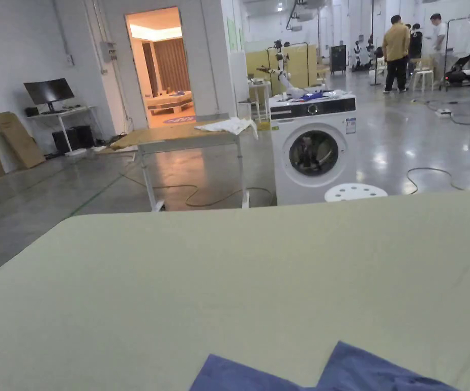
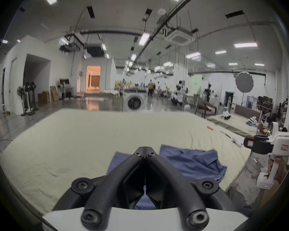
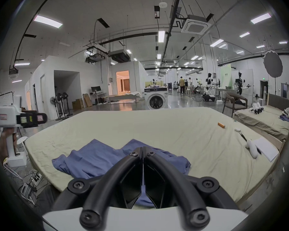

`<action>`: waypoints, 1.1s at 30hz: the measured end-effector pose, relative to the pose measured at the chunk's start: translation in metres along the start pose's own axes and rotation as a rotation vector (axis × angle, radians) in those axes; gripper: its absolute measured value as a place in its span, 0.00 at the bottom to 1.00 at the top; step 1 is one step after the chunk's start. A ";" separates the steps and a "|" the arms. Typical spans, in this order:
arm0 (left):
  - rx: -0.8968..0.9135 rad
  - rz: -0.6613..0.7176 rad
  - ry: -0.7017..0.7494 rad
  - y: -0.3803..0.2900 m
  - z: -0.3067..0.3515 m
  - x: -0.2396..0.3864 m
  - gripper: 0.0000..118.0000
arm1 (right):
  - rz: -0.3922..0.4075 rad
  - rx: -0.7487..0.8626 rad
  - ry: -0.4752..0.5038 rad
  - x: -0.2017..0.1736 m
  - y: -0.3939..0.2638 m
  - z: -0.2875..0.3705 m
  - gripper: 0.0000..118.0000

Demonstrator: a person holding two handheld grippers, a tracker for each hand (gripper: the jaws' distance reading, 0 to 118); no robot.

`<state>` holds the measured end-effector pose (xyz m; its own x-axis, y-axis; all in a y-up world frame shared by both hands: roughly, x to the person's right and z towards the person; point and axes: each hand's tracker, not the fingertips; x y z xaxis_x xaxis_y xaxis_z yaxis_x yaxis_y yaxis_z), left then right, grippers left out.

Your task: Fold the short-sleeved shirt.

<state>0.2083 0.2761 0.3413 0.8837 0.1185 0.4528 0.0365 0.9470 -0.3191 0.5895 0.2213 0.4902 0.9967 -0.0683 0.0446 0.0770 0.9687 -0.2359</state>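
Your left gripper (image 2: 145, 148) has its two black jaws pressed together tip to tip with nothing between them, and it hangs above the near edge of the bed; your right gripper (image 3: 142, 148) is closed the same way, empty, and sits above the shirt without touching it. Each one also appears in the other's view, held up by a hand off the side of the bed. Largest before you is the bed (image 1: 229, 275) under a pale yellow-green sheet (image 3: 157, 126), lightly creased. Beyond its far edge stands a white front-loading washing machine (image 1: 314, 147), with a wooden-topped table (image 1: 178, 137) to its left and a white stool (image 1: 355, 192) just in front of it. The blue short-sleeved shirt (image 3: 97, 158) lies rumpled and unfolded at the near edge of the bed, flat on the sheet, its two raised points toward the far side. On the right part of the bed lie a white sheet of paper (image 3: 265, 148), a white rounded object (image 3: 252, 148) touching it, a dark pen (image 3: 243, 136), and farther off a small orange cylinder (image 3: 221, 125).
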 end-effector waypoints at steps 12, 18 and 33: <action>-0.405 0.112 0.076 -0.027 -0.281 -0.093 0.72 | -0.149 -0.175 -0.100 0.036 -0.040 -0.008 0.00; -0.564 0.047 0.134 -0.044 -0.350 -0.099 0.60 | -0.169 -0.245 -0.220 0.055 -0.054 0.000 0.00; -0.689 -0.051 0.155 -0.055 -0.372 -0.072 0.00 | -0.063 -0.351 -0.052 0.090 0.011 -0.137 0.60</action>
<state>0.3159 0.1047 0.0166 0.9274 -0.0129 0.3739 0.3212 0.5398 -0.7781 0.6836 0.1932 0.3581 0.9877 -0.1041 0.1169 0.1517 0.8214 -0.5498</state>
